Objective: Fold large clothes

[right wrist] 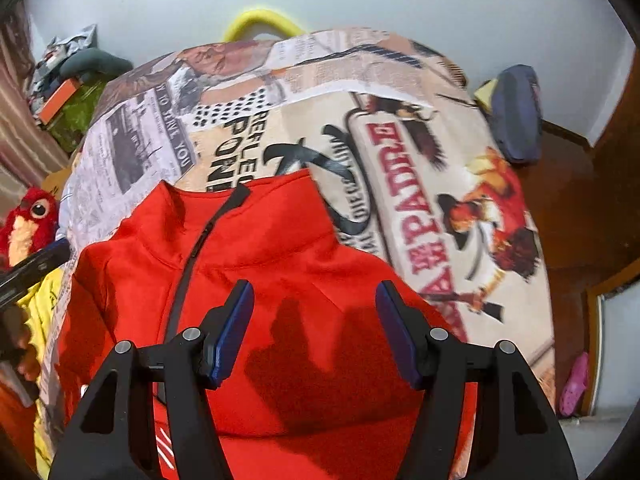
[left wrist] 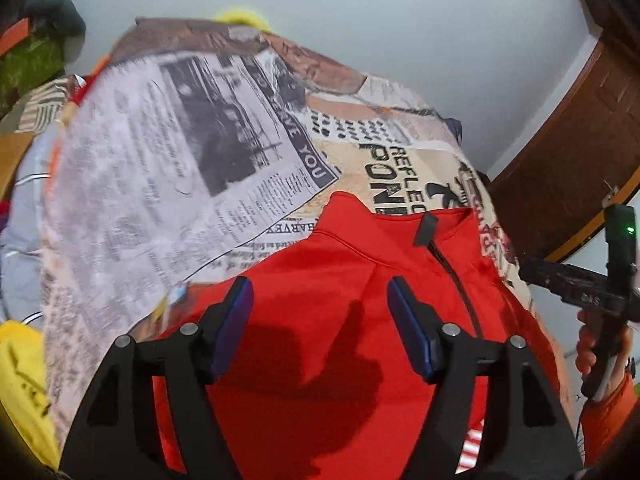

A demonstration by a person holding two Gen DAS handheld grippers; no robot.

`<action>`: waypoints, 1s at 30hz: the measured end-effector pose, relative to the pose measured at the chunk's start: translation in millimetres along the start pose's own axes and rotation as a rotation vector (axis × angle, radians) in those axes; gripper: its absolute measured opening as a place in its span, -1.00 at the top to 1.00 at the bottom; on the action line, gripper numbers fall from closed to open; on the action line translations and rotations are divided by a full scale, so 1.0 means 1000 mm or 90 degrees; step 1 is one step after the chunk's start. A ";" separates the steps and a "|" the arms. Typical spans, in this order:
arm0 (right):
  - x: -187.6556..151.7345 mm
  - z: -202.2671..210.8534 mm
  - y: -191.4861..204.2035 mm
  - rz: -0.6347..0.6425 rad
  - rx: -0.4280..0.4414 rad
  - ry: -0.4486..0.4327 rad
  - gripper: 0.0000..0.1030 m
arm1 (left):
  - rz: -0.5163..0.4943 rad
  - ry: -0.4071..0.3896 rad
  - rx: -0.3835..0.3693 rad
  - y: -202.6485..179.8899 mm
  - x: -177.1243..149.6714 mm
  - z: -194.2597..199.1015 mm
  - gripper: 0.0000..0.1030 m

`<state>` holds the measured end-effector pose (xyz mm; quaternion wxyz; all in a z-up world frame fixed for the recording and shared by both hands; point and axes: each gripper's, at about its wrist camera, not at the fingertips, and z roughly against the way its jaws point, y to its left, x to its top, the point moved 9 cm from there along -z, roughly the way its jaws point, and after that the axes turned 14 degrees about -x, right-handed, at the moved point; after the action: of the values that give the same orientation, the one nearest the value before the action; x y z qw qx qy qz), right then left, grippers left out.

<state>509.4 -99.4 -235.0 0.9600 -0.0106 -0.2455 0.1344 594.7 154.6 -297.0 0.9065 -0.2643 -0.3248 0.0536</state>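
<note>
Item: red zip-neck jacket of smooth knit fabric with a stand collar (right wrist: 256,280), laid front-up on a bed covered by a newspaper-and-poster print bedspread (right wrist: 420,168). Collar end points away from both cameras, toward the far wall; black front zip (right wrist: 192,264) marks the long axis, running from collar back toward the holder. Garment appears flat and not yet folded, though sleeves and hem fall outside both views.

Left hand-held gripper (left wrist: 320,292): jaws spread wide, nothing between the blue pads (left wrist: 236,320), hovering above the chest panel on the garment's left-hand side of the zip as viewed; contact with the cloth cannot be confirmed.

Right hand-held gripper (right wrist: 316,292): jaws likewise spread wide and empty, above the chest panel on the other side of the zip, its shadow cast on the red fabric.

Relation: the jacket lies directly below and ahead of both tools, one to each side of the zip, neither clearly nearer. Judgement: each would need to reach outward to a shoulder or sleeve edge to begin a lengthwise fold.

Surroundings: red plush bird toy (right wrist: 28,220), yellow cloth (left wrist: 20,380), dark blue cushion (right wrist: 516,112), wooden door (left wrist: 568,152)
</note>
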 end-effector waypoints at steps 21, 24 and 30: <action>0.020 -0.070 0.042 0.008 0.043 0.018 0.24 | 0.072 0.062 -0.057 0.010 0.014 -0.097 -0.36; 0.015 -0.072 0.044 -0.025 0.059 0.017 0.41 | 0.065 0.063 -0.037 0.009 0.012 -0.099 0.03; 0.013 -0.058 0.041 -0.021 0.070 0.009 0.67 | 0.030 0.049 -0.018 -0.001 0.015 -0.084 0.79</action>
<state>537.7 -53.7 -283.9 0.9630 0.0453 -0.2309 0.1316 658.6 120.3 -342.9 0.9129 -0.2865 -0.2844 0.0601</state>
